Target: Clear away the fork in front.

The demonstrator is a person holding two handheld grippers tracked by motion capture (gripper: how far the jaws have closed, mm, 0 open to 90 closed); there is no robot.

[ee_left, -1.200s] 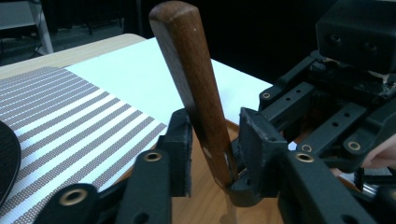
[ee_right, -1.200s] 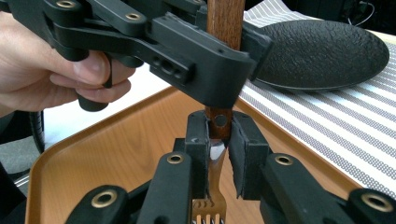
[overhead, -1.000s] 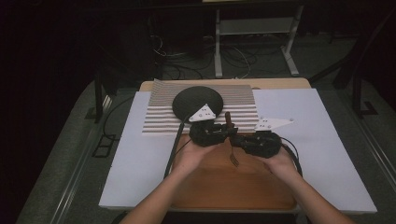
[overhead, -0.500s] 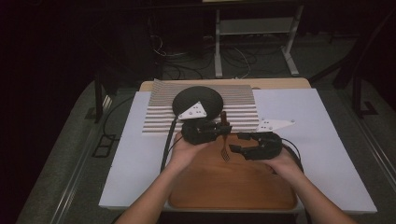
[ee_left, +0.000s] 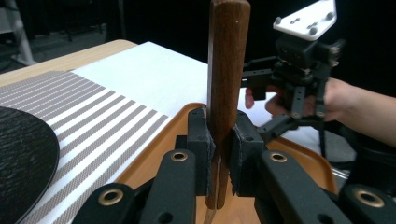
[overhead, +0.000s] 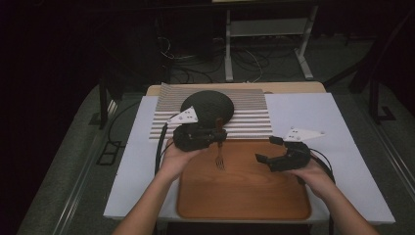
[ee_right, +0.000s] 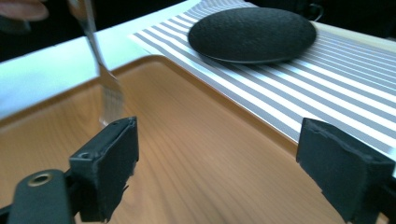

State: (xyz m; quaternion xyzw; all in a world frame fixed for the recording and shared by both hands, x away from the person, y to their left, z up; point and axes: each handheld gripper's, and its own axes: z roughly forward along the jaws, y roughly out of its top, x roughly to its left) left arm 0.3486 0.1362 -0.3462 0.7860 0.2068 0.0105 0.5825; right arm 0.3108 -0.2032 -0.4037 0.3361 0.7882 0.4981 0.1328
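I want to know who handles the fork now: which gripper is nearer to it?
Left. The left gripper has its fingers clamped on the fork by its wooden handle. The right gripper stands open, apart from it, over the tray.

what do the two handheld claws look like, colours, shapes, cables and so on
Both the left claw and the right claw are black, angular linkages with brass-coloured pivot pins and thick black pads. Each carries a pale grey triangular plate dotted with small studs, and a black cable trails back. The forearms are bare, no sleeves.

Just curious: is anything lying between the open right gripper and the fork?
No, just bare wooden tray between the right gripper and the fork, in the high view.
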